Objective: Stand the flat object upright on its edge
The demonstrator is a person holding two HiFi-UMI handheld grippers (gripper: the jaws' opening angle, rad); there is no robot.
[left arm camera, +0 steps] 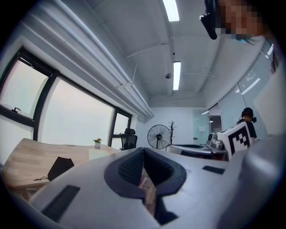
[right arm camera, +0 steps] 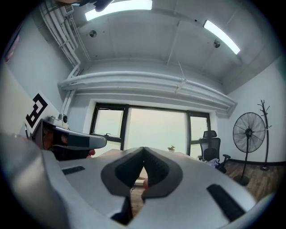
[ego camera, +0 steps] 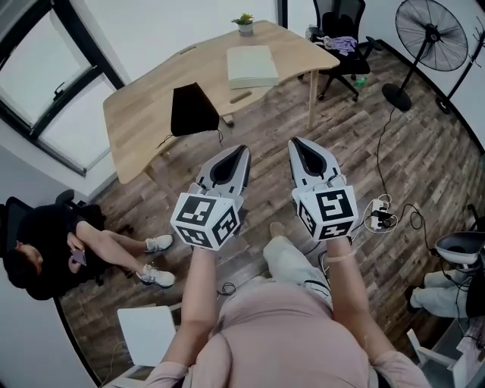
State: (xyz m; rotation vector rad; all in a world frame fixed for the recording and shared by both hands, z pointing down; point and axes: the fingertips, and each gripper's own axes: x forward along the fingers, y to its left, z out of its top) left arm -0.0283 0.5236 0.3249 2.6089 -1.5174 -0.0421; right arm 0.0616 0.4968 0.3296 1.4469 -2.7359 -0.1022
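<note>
The flat object, a pale slab point(ego camera: 252, 67) like a closed book, lies flat on the wooden table point(ego camera: 144, 121) far ahead of me; it shows as a pale block point(left arm camera: 100, 153) in the left gripper view. My left gripper point(ego camera: 242, 151) and right gripper point(ego camera: 295, 143) are held side by side over the floor, well short of the table, pointing toward it. Both are shut with nothing between the jaws, seen also at the left gripper's tip point(left arm camera: 143, 150) and the right gripper's tip point(right arm camera: 144, 149).
A black pouch point(ego camera: 193, 110) and a small potted plant point(ego camera: 244, 23) also sit on the table. An office chair point(ego camera: 341, 38) and a standing fan point(ego camera: 430, 34) stand at the right. A person point(ego camera: 45, 250) sits at the left. Cables and a power strip point(ego camera: 379, 216) lie on the floor.
</note>
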